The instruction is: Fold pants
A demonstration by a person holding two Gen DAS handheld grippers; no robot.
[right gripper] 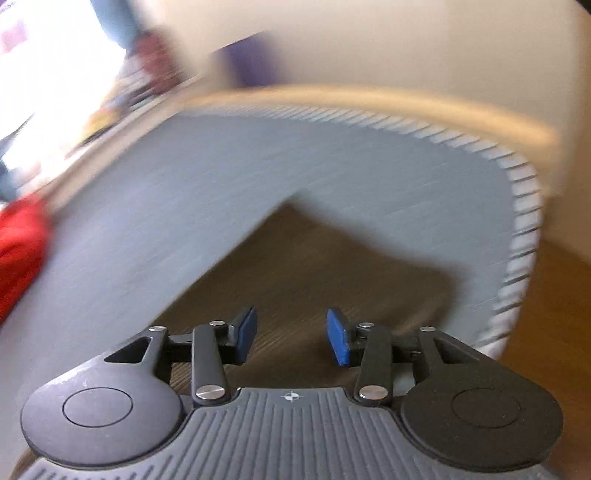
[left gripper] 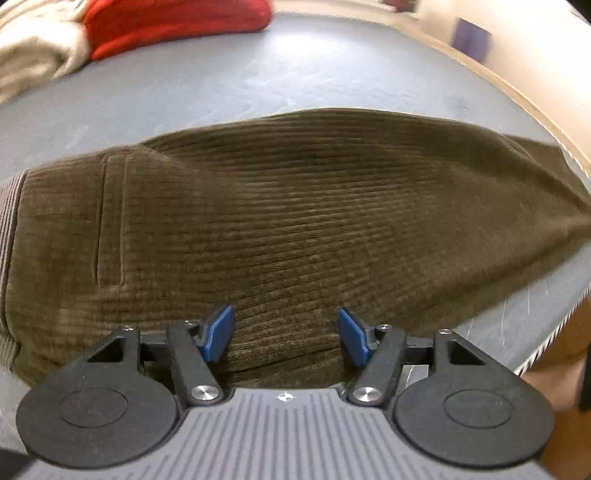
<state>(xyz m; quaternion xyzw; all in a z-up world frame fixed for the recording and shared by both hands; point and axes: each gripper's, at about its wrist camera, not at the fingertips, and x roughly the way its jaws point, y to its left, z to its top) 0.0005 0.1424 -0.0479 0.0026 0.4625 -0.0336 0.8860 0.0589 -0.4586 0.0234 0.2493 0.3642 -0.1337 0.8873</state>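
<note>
Toward the far left corner of the grey worktop [left gripper: 229, 77], a crumpled cream cloth [left gripper: 33, 55] lies touching a bright red knitted garment [left gripper: 173, 22], both well apart from the work going on nearer the front. Across the middle of the worktop, the brown corduroy pants [left gripper: 295, 221] lie flat, stretched lengthwise from the left edge to the right edge; the ribbed waistband [left gripper: 9, 218] sits at the left end, a stitched pocket seam shows just beside it, and the narrowing leg runs off toward the right edge. Above the near edge of the fabric, the left gripper [left gripper: 283, 334] hovers with its blue pads [left gripper: 218, 334] spread wide, nothing between them, the corduroy showing in the gap.

Further right, the right gripper [right gripper: 291, 339] is likewise spread wide and holds nothing; its view is blurred. Beneath it lies the pants' leg end [right gripper: 306, 280], a brown wedge near the worktop's ridged right edge [right gripper: 521, 236]. Beyond that edge, brown flooring [right gripper: 554, 314] shows.
</note>
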